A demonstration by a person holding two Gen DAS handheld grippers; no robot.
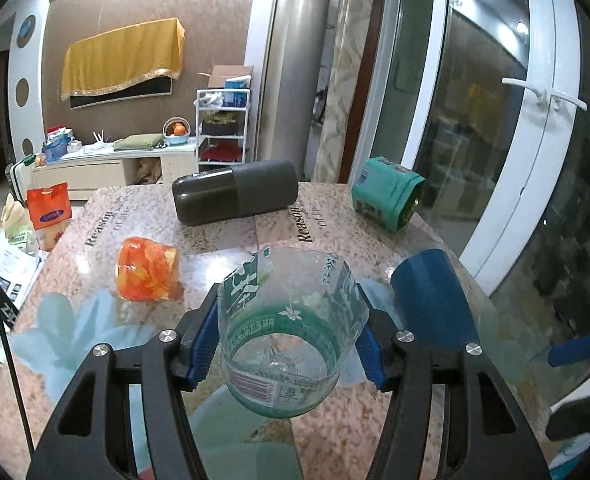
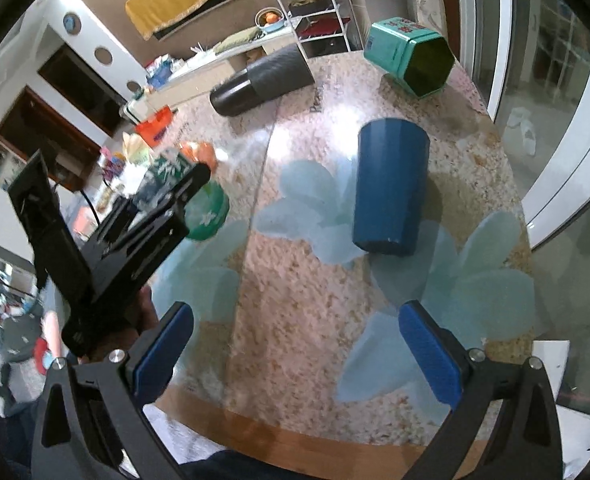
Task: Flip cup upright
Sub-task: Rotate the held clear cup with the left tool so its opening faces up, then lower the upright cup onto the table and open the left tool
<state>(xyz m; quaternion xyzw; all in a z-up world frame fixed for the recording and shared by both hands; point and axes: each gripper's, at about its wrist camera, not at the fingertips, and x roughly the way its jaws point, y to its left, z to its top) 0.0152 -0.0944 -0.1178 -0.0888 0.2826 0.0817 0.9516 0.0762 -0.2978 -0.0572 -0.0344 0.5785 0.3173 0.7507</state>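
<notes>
My left gripper [image 1: 285, 344] is shut on a clear plastic cup [image 1: 287, 332] cut from a green-labelled bottle, held tilted above the table with its jagged open rim pointing away. In the right wrist view the same cup [image 2: 207, 208] shows in the left gripper [image 2: 183, 196] at the left. My right gripper [image 2: 295, 344] is open and empty near the table's front edge. A blue cup [image 2: 389, 188] lies on its side ahead of it, its mouth away from me; it also shows in the left wrist view [image 1: 431, 292].
On the granite table [image 2: 295, 280] a dark grey flask [image 1: 235, 192] lies on its side at the back, a teal hexagonal tin [image 1: 387, 196] lies at the back right, and an orange cup [image 1: 147, 268] lies at the left. Glass doors stand to the right.
</notes>
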